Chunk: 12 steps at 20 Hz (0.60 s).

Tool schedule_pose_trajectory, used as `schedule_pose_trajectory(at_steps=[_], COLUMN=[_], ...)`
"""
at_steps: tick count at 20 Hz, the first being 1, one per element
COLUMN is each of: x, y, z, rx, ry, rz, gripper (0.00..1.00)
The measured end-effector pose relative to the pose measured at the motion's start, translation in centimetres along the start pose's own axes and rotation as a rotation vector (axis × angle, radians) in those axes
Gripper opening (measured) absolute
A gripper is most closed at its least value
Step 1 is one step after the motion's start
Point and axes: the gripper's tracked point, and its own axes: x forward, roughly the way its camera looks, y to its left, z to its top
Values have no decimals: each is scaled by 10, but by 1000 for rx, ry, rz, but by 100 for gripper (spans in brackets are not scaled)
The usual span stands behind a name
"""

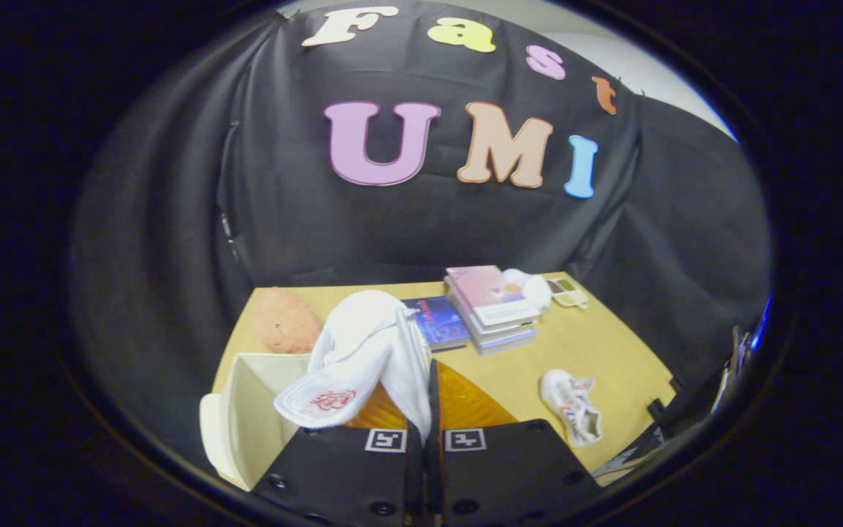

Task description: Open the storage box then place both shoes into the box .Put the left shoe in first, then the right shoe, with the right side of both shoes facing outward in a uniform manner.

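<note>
1. Gripper view: the gripper (425, 439) has its two fingers drawn together on the edge of a white shoe (363, 359), a soft slipper-like one with a red emblem, so it hangs lifted just ahead of the fingertips
2. The storage box (246, 410) sits directly below and to the left of that held shoe; its lid is up, the cream inner wall shows, and an orange panel (465, 402) of the box lies just under and to the right of the shoe
3. The key relation: the held shoe hangs over the box's open mouth, so by my reading the coming move is a lowering into the box and not a reach
4. The held shoe's long axis runs from the fingers out and leftward across the box; the emblem end droops toward the box's near-left wall, the other end points up and away. Which end is toe or heel I cannot tell for sure
5. The second shoe (571, 406), a white sneaker, lies on the wooden table (612, 351) well to the right of the box, long axis running roughly toward and away from the gripper
6. Beyond the box: a stack of books (491, 307), a blue book (436, 322) beside it, and a pinkish round thing (282, 322) behind the box's far-left corner
</note>
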Motion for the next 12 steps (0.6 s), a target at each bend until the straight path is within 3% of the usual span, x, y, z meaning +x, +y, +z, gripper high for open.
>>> schedule_pose_trajectory(at_steps=[4,12], x=[15,45], y=[59,95], z=[-29,-92], rx=[9,-42], ry=[125,320], rz=[45,54], gripper=[5,5])
